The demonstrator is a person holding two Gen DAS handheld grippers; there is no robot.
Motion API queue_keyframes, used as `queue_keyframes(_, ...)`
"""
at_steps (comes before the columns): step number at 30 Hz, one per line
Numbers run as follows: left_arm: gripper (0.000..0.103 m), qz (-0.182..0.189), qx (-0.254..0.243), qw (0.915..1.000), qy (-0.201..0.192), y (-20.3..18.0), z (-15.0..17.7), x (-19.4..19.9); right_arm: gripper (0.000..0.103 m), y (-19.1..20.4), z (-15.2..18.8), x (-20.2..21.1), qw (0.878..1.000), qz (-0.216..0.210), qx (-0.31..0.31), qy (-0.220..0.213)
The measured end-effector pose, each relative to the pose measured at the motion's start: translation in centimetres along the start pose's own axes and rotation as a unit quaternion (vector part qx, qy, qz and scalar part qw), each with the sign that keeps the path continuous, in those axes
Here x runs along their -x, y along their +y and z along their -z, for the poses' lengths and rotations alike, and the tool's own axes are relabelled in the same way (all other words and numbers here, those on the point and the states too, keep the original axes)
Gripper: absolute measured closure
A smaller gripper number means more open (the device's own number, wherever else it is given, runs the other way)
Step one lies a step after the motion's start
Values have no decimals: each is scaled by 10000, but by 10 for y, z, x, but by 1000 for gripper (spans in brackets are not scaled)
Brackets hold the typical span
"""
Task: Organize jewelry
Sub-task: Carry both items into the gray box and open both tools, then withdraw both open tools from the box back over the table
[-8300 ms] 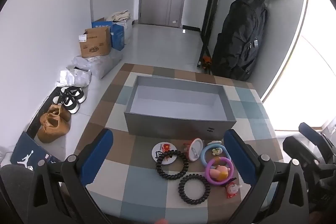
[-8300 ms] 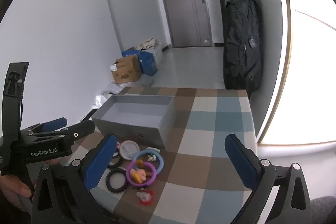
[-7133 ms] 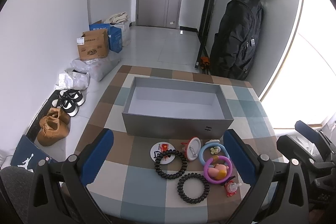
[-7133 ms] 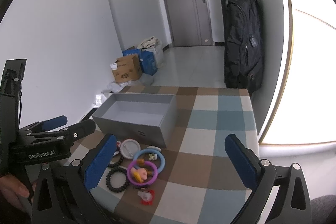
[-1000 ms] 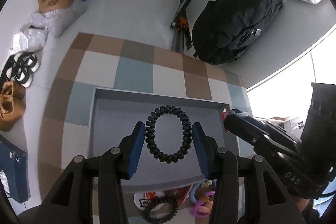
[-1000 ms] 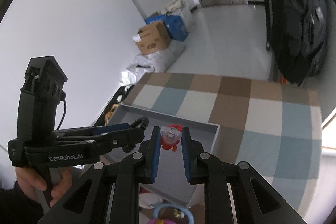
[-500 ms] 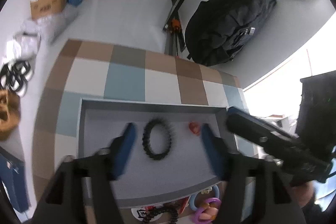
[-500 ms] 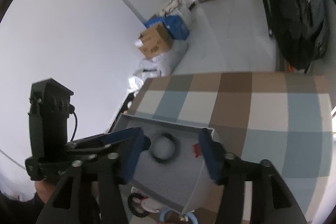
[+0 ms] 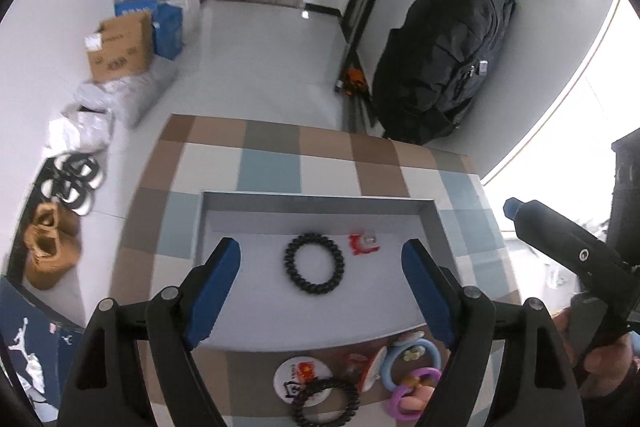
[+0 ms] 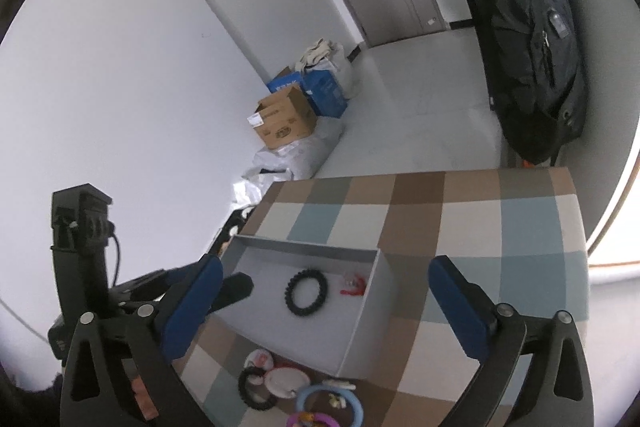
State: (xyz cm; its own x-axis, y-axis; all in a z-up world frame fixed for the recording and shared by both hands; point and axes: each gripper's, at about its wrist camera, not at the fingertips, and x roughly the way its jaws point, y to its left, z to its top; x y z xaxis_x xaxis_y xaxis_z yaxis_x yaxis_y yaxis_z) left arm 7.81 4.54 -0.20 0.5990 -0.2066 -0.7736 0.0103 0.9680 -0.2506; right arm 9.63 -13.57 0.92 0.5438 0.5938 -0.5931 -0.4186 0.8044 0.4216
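A black coil hair tie (image 9: 289, 259) and a small red clip (image 9: 363, 244) lie side by side on the floor of the grey box (image 9: 316, 199). My left gripper (image 9: 320, 247) hovers above them, its jaws opening, with nothing pressed between the blue pads. In the right wrist view the same hair tie (image 10: 292, 297) and red clip (image 10: 353, 285) lie in the box (image 10: 308, 247). My right gripper (image 10: 325, 267) is above them, its jaws opening wide and empty. A second black hair tie (image 9: 324, 383), a blue ring (image 9: 434, 351) and a purple ring (image 9: 400, 387) lie in front of the box.
The box stands on a chequered tablecloth (image 9: 272, 163). A white round badge (image 9: 302, 375) lies with the loose items near the front edge. A black backpack (image 9: 440, 59) hangs behind the table. A cardboard box (image 9: 120, 51) and shoes (image 9: 50, 247) are on the floor at left.
The left gripper let go of the black hair tie and the right let go of the red clip. Both now lie in the box. Both pairs of jaws spread wide and drew back.
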Motion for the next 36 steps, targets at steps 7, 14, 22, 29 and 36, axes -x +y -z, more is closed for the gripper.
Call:
queue_keyframes(7,23,-518,154,9977,-406,2,13,15,0,13,14,11,9990,206,352,-181)
queue_keyframes(14,23,-744,84,9948,-689,-7,24,31,0,29,26,29,9947,429,789,-500)
queue_keyframes(22,16,-782,113,9939,-773,-11,38,41,0,33,45,42,9923,739,872,-472)
queue_keyframes(29,15,-810,15,9933,-818,-17,49,47,0,35,60,53,9911,736,1012,-459)
queue_keyframes(36,15,-810,38,9948,-621,-19,64,47,0,34,77,55,9908,745,1111,-180)
